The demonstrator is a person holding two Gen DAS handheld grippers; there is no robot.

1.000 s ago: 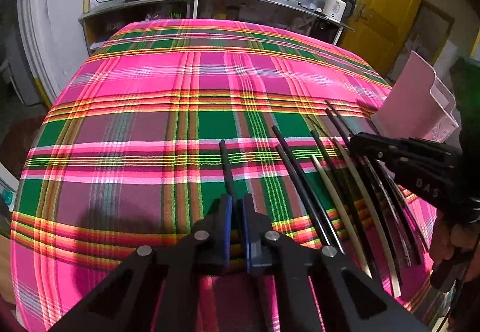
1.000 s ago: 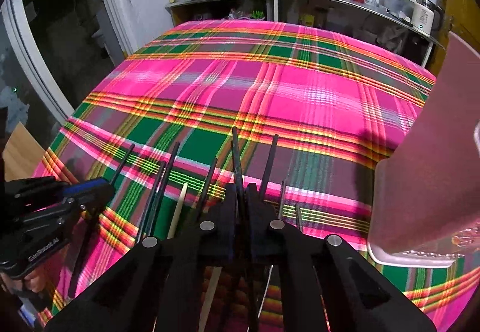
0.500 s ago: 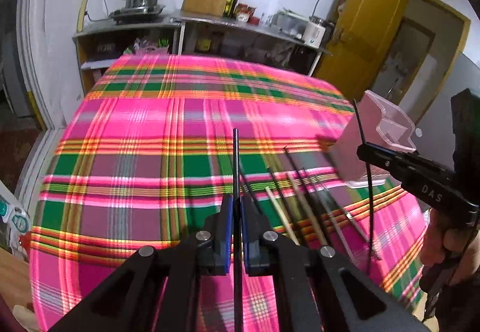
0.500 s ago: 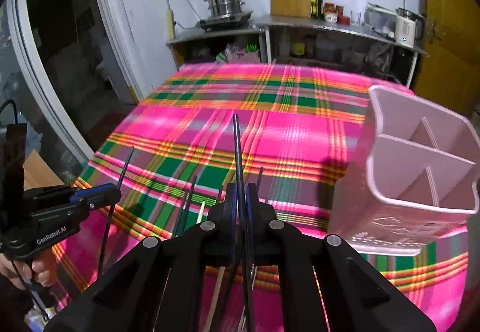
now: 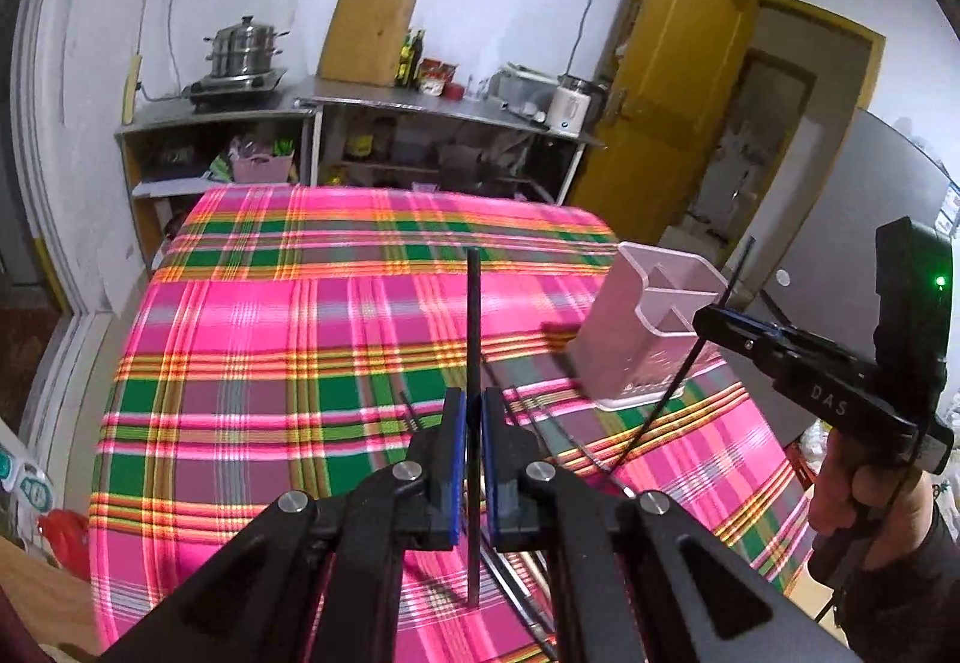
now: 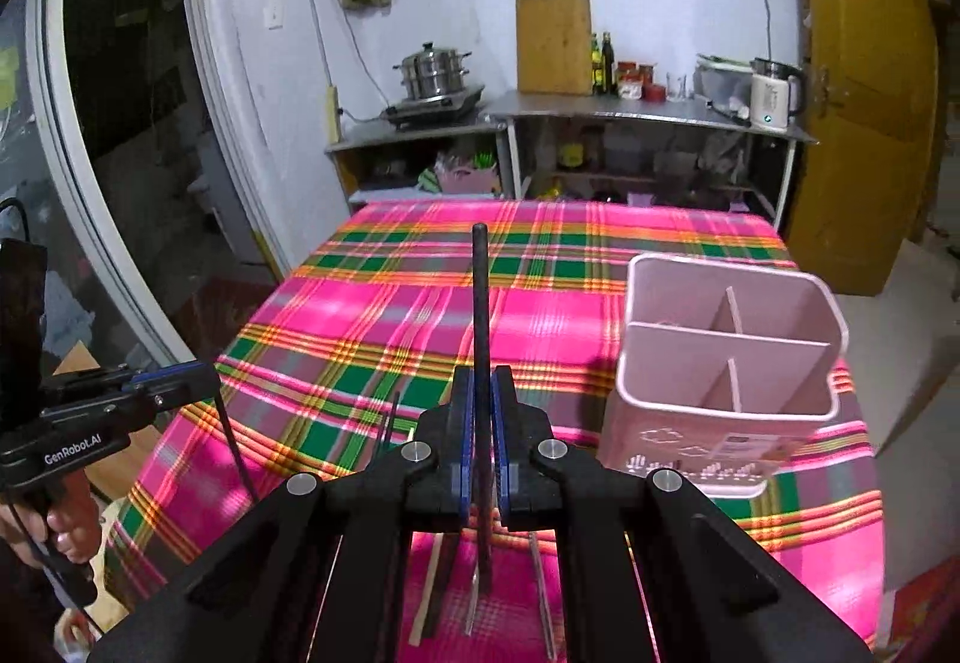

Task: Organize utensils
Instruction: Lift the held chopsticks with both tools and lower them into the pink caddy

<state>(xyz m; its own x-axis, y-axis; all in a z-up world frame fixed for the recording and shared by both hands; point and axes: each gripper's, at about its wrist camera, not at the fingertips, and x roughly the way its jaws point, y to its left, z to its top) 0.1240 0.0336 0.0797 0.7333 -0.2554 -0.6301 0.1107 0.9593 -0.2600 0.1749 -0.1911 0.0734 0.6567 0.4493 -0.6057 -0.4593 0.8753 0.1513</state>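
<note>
Kitchen room: white walls, steel counter (image 6: 648, 108) top centre with steamer pot (image 6: 435, 72) and wooden cutting board (image 6: 553, 44), yellow door (image 5: 672, 81) upper right. Plaid tablecloth (image 5: 288, 339) fills mid-frame. Left gripper (image 5: 473, 411), bottom centre of left wrist view: jaws pinched on a black chopstick (image 5: 473, 363) held upright, off the cloth. Right gripper (image 6: 480, 423), bottom centre of right wrist view: jaws clamped on a second black chopstick (image 6: 480, 315), also upright. Pink divided utensil holder (image 6: 726, 363) stands on the cloth, right of centre, compartments open on top. Remaining chopsticks (image 6: 432, 591) lie on the cloth at lower centre, under the right gripper.
</note>
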